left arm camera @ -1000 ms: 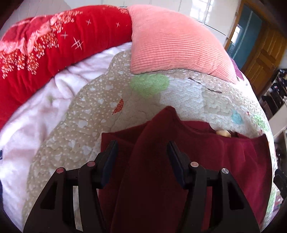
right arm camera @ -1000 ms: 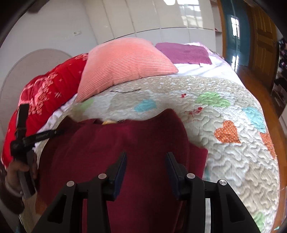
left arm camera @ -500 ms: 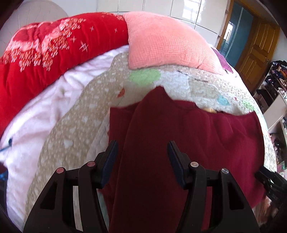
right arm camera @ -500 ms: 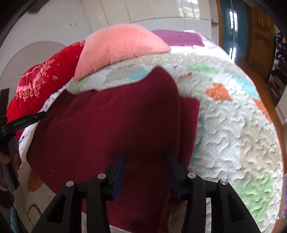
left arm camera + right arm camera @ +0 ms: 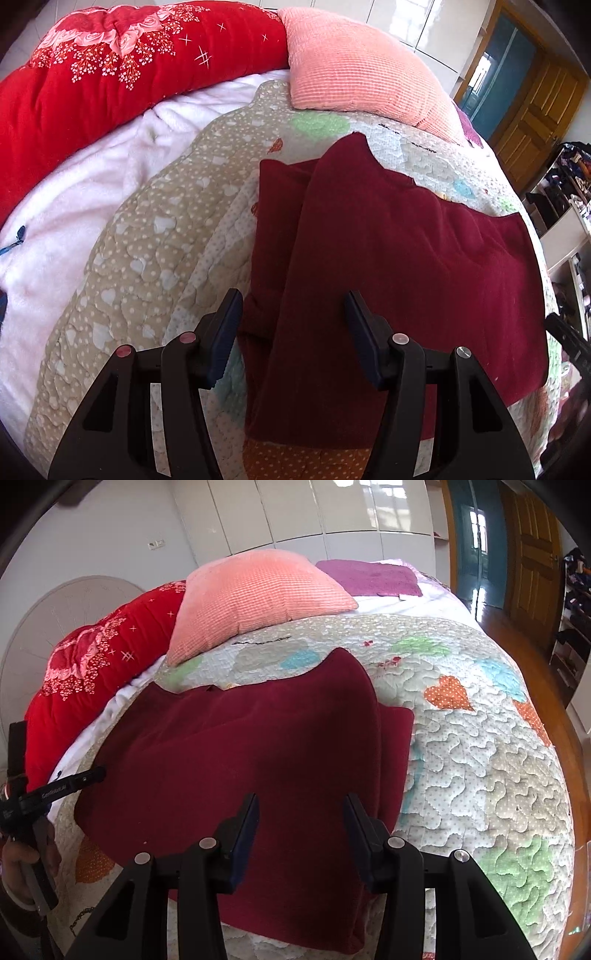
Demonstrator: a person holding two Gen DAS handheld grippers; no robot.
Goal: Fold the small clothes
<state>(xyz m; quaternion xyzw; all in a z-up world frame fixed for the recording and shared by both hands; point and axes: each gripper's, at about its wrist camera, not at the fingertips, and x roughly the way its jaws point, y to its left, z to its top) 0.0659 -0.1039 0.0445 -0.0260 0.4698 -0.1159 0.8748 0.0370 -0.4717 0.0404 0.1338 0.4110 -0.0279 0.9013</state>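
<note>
In the left wrist view, no container is seen; a dark red garment [image 5: 388,236] is spread flat on a patchwork quilt [image 5: 147,229] covering a bed. One side strip of the garment is folded over its body, and a narrower layer is exposed beside it on the left. Beyond the quilt, a pink ribbed pillow [image 5: 354,62] and a red floral blanket [image 5: 99,74] are laid, with a white fleece sheet [image 5: 81,192] between blanket and quilt. The left gripper [image 5: 293,325] is held above the near edge of the garment, pointed steeply downward. Its jaws are kept apart; nothing is pinched, and the cloth is seen lying below the gap. A wooden door [image 5: 535,122] is seen at the right.

In the right wrist view, the same garment [image 5: 240,760] is seen filling the near part of the quilt [image 5: 480,738], its folded strip running along the right side. The right gripper [image 5: 301,827] is held over the near edge, tilted downward, its jaws parted and pressed on nothing. At the left edge, the other hand-held gripper [image 5: 55,790] is seen, gripped by a hand [image 5: 18,867]; its fingers are not shown clearly here. The pillow [image 5: 255,598] and a purple cloth [image 5: 369,578] are laid farther back.
</note>
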